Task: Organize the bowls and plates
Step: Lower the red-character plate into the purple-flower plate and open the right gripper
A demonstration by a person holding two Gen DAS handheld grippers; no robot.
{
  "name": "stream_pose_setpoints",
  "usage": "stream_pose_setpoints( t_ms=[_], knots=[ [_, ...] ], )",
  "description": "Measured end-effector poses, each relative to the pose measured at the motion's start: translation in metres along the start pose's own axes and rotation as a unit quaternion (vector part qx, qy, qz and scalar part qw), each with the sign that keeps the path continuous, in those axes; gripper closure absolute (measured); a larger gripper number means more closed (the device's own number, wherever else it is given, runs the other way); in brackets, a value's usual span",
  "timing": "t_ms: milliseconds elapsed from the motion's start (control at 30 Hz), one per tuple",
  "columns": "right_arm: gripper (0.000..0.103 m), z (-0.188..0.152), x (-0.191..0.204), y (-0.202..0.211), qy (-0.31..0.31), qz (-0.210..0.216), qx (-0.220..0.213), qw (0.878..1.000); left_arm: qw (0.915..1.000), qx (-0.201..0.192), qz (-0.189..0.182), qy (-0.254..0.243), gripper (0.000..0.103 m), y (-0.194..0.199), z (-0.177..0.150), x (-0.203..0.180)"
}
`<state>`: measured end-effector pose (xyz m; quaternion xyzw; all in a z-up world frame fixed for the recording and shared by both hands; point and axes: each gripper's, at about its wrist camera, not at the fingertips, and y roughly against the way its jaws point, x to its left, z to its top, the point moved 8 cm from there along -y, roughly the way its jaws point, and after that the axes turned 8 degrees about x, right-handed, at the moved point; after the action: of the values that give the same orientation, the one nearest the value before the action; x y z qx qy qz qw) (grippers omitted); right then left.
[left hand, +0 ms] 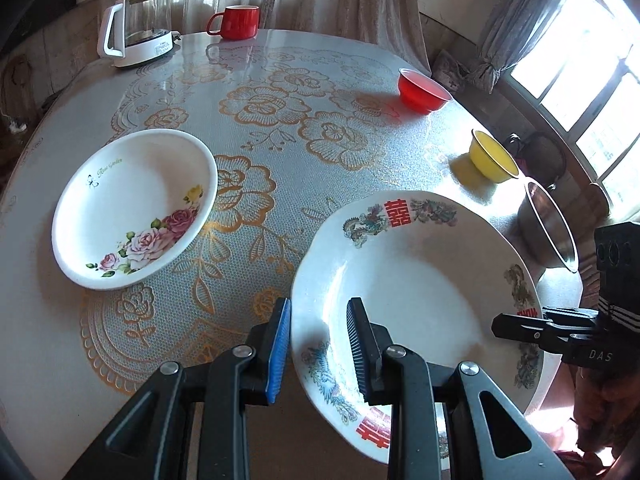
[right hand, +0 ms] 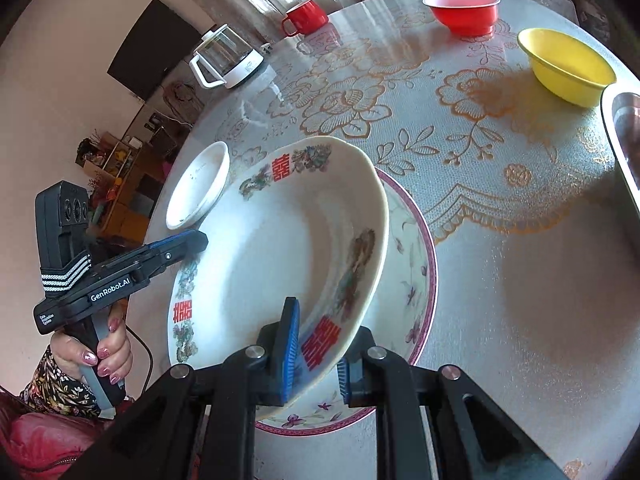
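Note:
A white deep plate with red characters and dragon pictures is gripped from two sides. My left gripper is shut on its near rim, one blue pad outside and one inside. My right gripper is shut on the opposite rim. The plate sits tilted over a larger pink-rimmed floral plate on the table; I cannot tell whether they touch. In the left wrist view, the right gripper's fingers clamp the plate's right rim. The right wrist view shows the left gripper at the plate's left rim.
On the round lace-patterned table are a white rose bowl, a red plastic bowl, a yellow bowl and a steel bowl at the right edge. A red mug and a glass kettle stand at the far side.

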<state>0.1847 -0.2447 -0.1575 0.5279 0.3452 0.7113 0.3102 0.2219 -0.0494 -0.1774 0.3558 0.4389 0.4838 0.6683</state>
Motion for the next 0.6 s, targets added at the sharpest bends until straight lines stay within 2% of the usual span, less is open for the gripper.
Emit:
stream_pose_setpoints(
  t_ms=[200, 400, 600],
  knots=[
    [0.088, -0.005, -0.006, -0.004, -0.02, 0.008, -0.002, 1.0, 0.9992, -0.012, 0.027, -0.028, 0.074, 0.0, -0.003, -0.007],
    [0.086, -0.005, -0.013, -0.006, -0.039, -0.002, -0.002, 0.999, 0.9986, -0.019, 0.034, -0.037, 0.074, 0.0, -0.006, -0.009],
    [0.084, -0.008, -0.02, 0.004, -0.063, -0.011, -0.005, 0.998, 0.9986, -0.008, 0.034, -0.04, 0.074, -0.005, -0.01, -0.011]
  ],
)
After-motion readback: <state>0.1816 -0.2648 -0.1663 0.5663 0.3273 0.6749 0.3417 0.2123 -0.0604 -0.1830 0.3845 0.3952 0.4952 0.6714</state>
